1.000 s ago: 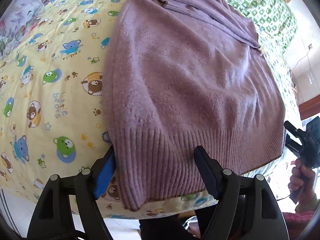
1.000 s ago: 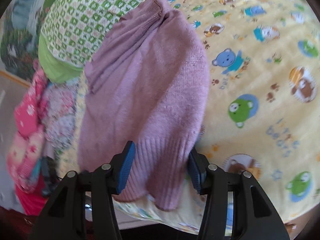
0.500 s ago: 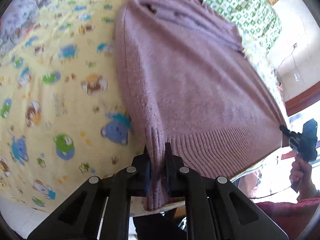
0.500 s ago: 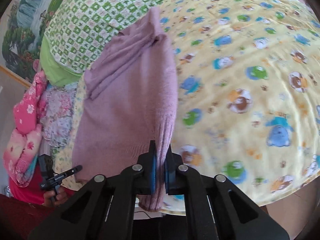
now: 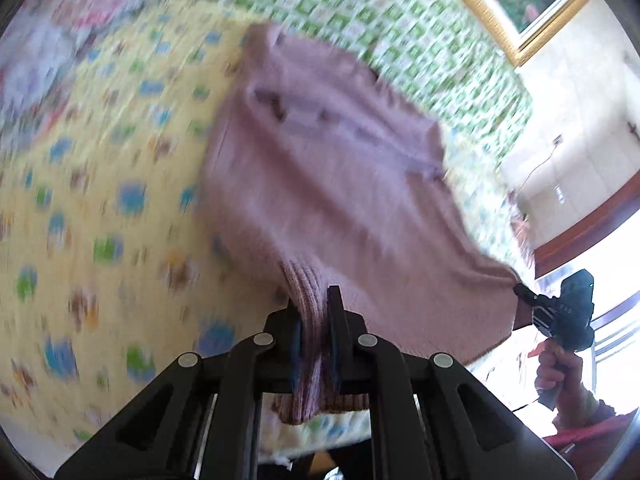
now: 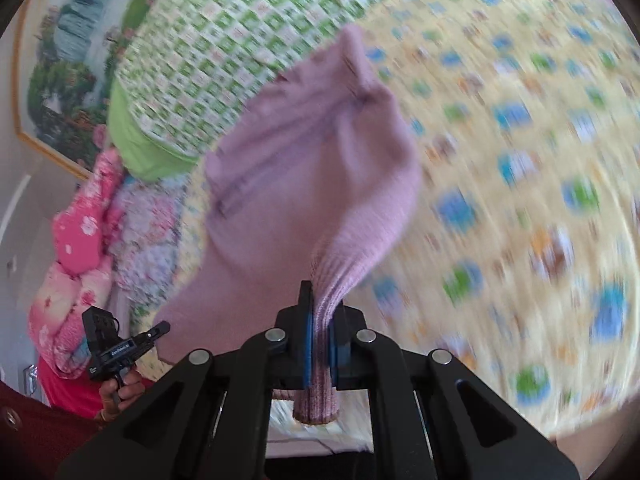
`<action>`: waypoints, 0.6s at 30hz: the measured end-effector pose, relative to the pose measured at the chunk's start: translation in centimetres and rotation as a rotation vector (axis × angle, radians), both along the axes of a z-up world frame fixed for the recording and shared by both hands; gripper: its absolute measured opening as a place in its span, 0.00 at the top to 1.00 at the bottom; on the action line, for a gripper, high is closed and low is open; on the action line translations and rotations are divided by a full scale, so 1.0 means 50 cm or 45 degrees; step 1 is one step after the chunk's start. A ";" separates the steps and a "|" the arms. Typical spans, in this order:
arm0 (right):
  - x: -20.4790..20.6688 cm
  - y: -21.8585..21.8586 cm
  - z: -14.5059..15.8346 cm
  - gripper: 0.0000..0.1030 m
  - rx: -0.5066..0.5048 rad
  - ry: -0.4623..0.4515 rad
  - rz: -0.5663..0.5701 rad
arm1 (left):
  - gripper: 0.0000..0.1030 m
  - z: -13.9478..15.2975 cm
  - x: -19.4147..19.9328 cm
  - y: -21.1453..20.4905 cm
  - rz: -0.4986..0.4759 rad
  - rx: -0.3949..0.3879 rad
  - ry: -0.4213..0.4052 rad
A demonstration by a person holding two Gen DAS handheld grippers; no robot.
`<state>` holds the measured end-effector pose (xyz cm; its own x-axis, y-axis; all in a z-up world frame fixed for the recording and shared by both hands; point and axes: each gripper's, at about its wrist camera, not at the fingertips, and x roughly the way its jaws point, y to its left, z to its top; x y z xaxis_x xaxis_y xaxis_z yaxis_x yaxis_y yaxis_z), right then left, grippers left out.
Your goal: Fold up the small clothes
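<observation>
Lifted since half a second ago, the purple sweater's [image 5: 332,184] ribbed hem now hangs stretched above the yellow bear-print sheet [image 5: 100,200] (both views blurred). Left gripper [image 5: 314,320] is clamped on one hem corner, right gripper [image 6: 320,328] on the other; the sweater's collar end lies near the green checked quilt [image 6: 224,40].
</observation>
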<state>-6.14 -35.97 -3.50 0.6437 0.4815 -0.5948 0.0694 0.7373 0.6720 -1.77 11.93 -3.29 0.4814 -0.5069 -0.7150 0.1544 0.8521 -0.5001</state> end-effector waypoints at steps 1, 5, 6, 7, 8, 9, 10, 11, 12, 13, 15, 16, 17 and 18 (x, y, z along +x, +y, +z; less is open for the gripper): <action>0.020 -0.003 0.020 0.93 0.006 -0.037 -0.006 | 0.91 0.022 0.022 0.004 0.005 -0.007 -0.036; 0.113 -0.018 0.081 0.93 0.013 -0.147 -0.020 | 0.91 0.085 0.129 -0.007 0.048 -0.033 -0.141; 0.142 -0.023 0.094 0.93 0.012 -0.171 -0.023 | 0.91 0.099 0.165 -0.010 0.064 -0.034 -0.161; 0.164 -0.026 0.103 0.93 0.008 -0.185 -0.028 | 0.91 0.107 0.187 -0.016 0.076 -0.034 -0.173; 0.198 -0.032 0.112 0.93 0.006 -0.198 -0.035 | 0.91 0.119 0.225 -0.018 0.092 -0.034 -0.194; 0.234 -0.037 0.120 0.93 0.006 -0.209 -0.040 | 0.91 0.128 0.261 -0.023 0.104 -0.031 -0.211; 0.262 -0.043 0.127 0.93 -0.001 -0.217 -0.045 | 0.91 0.132 0.290 -0.030 0.113 -0.023 -0.223; 0.295 -0.049 0.131 0.93 -0.009 -0.219 -0.050 | 0.91 0.136 0.325 -0.034 0.122 -0.014 -0.232; 0.324 -0.056 0.133 0.93 -0.013 -0.216 -0.056 | 0.91 0.137 0.361 -0.039 0.130 -0.005 -0.235; 0.362 -0.064 0.133 0.93 -0.013 -0.209 -0.062 | 0.91 0.137 0.393 -0.044 0.137 0.003 -0.236; 0.429 -0.072 0.129 0.93 -0.020 -0.206 -0.071 | 0.91 0.137 0.470 -0.053 0.150 0.030 -0.239; 0.466 -0.075 0.126 0.93 -0.024 -0.205 -0.072 | 0.91 0.132 0.497 -0.057 0.157 0.044 -0.238; 0.503 -0.078 0.122 0.93 -0.027 -0.205 -0.071 | 0.91 0.128 0.531 -0.062 0.168 0.062 -0.235; 0.540 -0.080 0.118 0.93 -0.032 -0.206 -0.072 | 0.91 0.121 0.567 -0.065 0.180 0.077 -0.229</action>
<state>20.86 -39.98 2.40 0.7579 0.4280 -0.4924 0.0038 0.7518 0.6594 26.60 8.67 2.76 0.6671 -0.3842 -0.6383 0.1138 0.8992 -0.4224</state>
